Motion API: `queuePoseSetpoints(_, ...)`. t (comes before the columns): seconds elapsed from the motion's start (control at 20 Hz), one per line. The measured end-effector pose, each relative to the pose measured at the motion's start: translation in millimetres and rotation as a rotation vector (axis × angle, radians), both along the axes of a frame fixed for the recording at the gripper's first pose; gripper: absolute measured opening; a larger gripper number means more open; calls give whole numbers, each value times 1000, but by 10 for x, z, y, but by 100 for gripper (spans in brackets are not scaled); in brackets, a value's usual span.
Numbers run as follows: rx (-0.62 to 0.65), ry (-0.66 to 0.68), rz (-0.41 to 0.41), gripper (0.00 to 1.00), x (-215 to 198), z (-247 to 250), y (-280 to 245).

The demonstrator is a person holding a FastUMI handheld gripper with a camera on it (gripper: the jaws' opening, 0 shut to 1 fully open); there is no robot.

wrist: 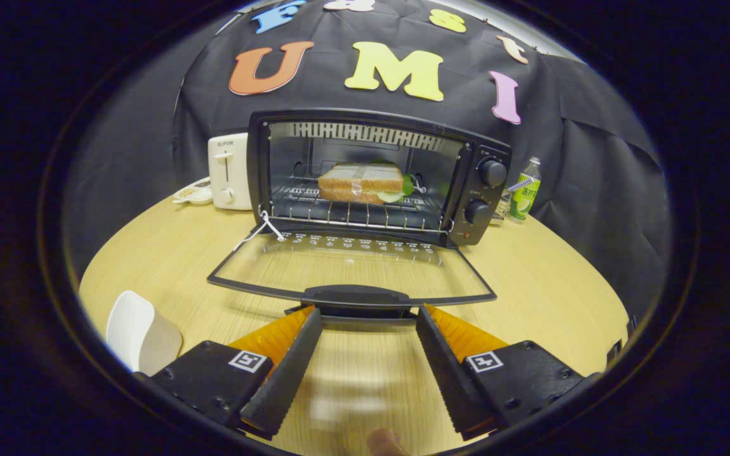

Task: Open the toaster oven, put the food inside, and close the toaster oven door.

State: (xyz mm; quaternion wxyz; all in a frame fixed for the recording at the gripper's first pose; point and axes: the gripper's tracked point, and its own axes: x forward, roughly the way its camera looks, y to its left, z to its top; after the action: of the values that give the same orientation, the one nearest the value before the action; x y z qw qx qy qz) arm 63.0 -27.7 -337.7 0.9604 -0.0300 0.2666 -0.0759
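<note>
Here, a pale wooden table (530, 285) meets a black cloth wall, and on it the toaster oven (377, 177) stands with its glass door (352, 269) folded flat and the sandwich (362, 182) on its rack. Left of it sits a white toaster (229, 171) marked SUPOR; a green-labelled bottle (525, 190) stands right. The gripper (368, 316) is spread wide, gripping nothing, tips flanking the door handle (355, 296).

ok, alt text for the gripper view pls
The open hand-held gripper sits with its fingertips at the handle of the toaster oven door, which lies folded down flat over the wooden table. A sandwich rests on the rack inside. A white toaster stands beside the oven.
</note>
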Motion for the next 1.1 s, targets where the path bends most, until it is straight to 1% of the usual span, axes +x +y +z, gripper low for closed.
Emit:
queuePoseSetpoints(0.15,58,27,-30,98,10,-8,3)
queuePoseSetpoints(0.45,70,10,-27,98,9,94,8)
queuePoseSetpoints(0.5,64,-11,-20,98,0,159,18)
queuePoseSetpoints(0.6,13,-58,6,98,-3,317,16)
queuePoseSetpoints(0.75,-37,-137,16,98,-8,525,28)
queuePoseSetpoints(1.1,-6,-270,27,98,55,837,14)
